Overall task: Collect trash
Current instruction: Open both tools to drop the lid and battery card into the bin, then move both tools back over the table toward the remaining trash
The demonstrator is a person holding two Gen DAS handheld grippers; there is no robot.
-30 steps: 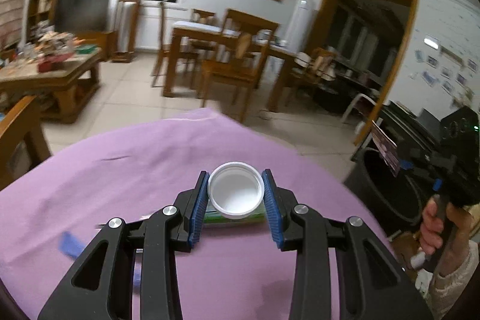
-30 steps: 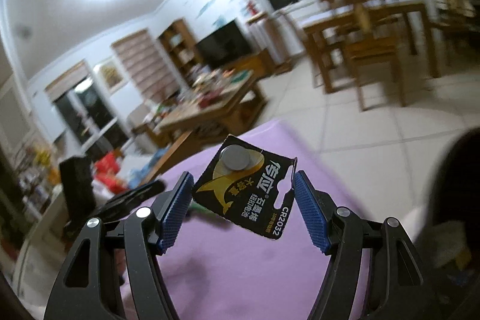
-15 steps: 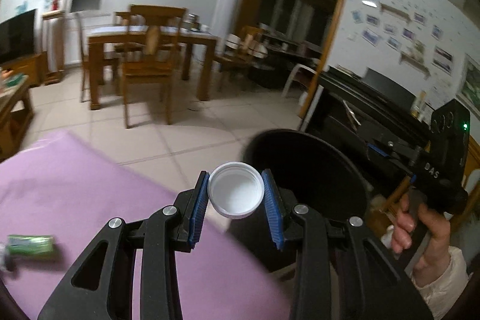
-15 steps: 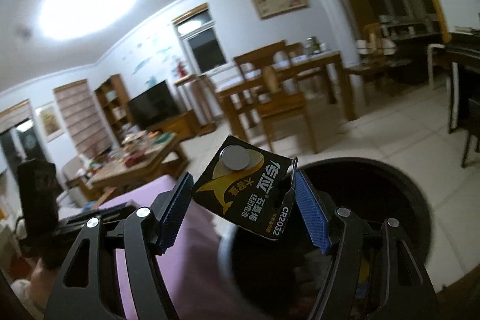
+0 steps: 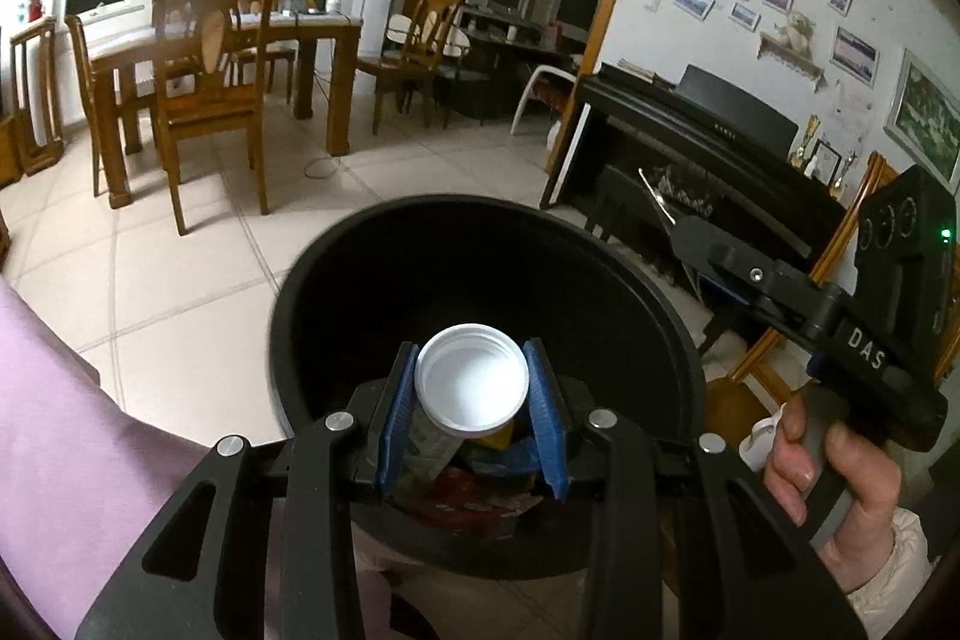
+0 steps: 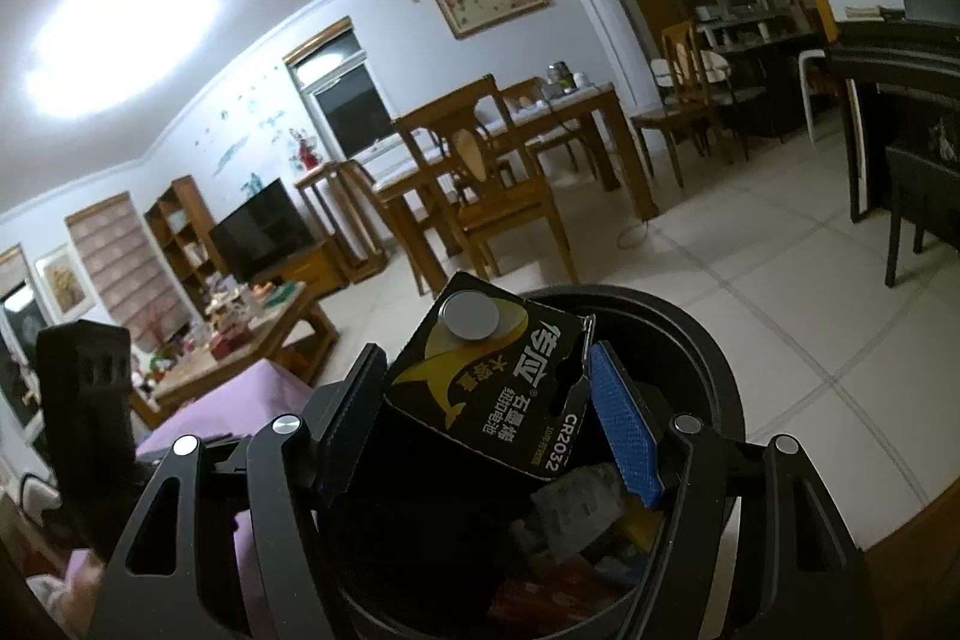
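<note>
My left gripper [image 5: 472, 391] is shut on a white bottle cap [image 5: 472, 385], its hollow side facing the camera. It hangs over the open mouth of a round black trash bin [image 5: 336, 250] that holds several wrappers. My right gripper [image 6: 487, 388] is shut on a black and yellow coin-battery card [image 6: 486, 382], held above the same black bin [image 6: 708, 340]. In the left wrist view the right gripper's body [image 5: 852, 316] and the person's hand [image 5: 804, 460] show at the right edge.
The purple tablecloth [image 5: 72, 460] edges the bin on the left. A black piano [image 5: 690, 142] stands right behind the bin. A wooden dining table with chairs [image 5: 210, 58] is across the tiled floor. A cluttered coffee table [image 6: 240, 310] and TV lie farther off.
Both grippers swung away from the purple table to the bin, each keeping its item. The bin now fills the lower middle of both views; the table has slid off to the left.
</note>
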